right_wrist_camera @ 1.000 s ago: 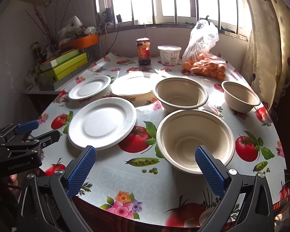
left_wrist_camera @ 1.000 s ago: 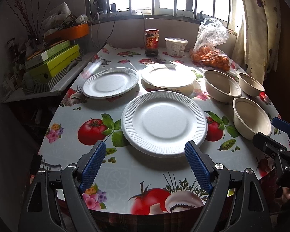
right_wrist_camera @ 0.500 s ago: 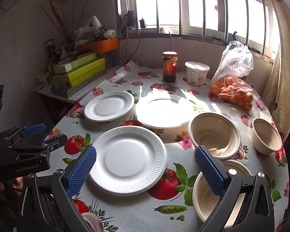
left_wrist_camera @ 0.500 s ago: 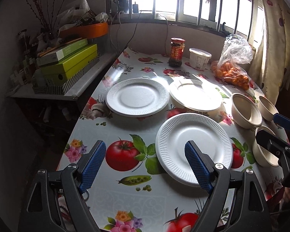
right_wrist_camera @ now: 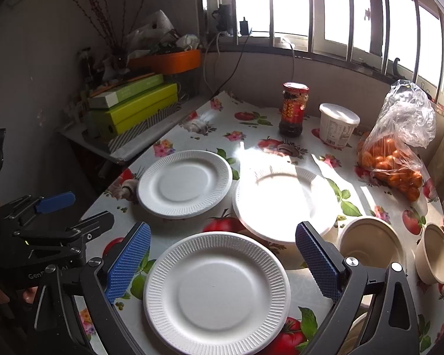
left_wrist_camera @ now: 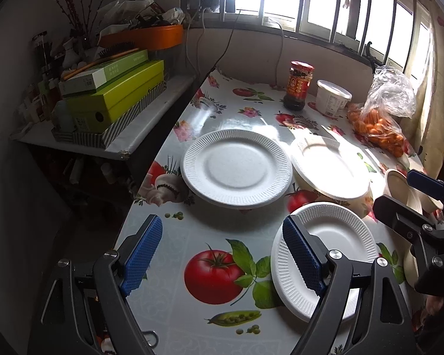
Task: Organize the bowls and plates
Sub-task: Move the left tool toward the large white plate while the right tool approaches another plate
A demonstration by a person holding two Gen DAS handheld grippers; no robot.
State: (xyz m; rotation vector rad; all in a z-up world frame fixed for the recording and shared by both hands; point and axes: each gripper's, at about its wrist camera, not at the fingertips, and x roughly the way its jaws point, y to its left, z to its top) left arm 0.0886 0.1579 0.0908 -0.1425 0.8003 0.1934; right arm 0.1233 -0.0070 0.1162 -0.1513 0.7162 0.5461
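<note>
Desk [right_wrist_camera: 192,139]: your widest hazard. The glossy cloth looks slick, so a plate nudged sideways will likely skate rather than lift. The near-left edge sits close to both plates.

Sunlit plate [right_wrist_camera: 284,204]: rests on top of a bowl, overhanging it. Glare washes out its rim; you may misjudge the edge and tip it off its perch.

Near plate [right_wrist_camera: 217,291]: flat on the desk, just ahead of the right hand-held gripper [right_wrist_camera: 222,263]. Thin foam rim lies low; a shallow approach would push it, a hard squeeze could crease it.

Far-left plate [left_wrist_camera: 236,167]: flat, ahead of the left hand-held gripper [left_wrist_camera: 222,254], nearest the desk's left edge. A forward shove sends it toward the shelf gap.

Bowls [right_wrist_camera: 371,244]: two clearly seen at the right, close together; a third is only partly visible at the lower right. Swinging right could knock them.

Left hand-held gripper: jaws spread wide, holding nothing.

Right hand-held gripper: jaws spread wide, holding nothing.

Crossing risk: your two tools are near each other over the near plate; reaching for the same plate would make them collide.
</note>
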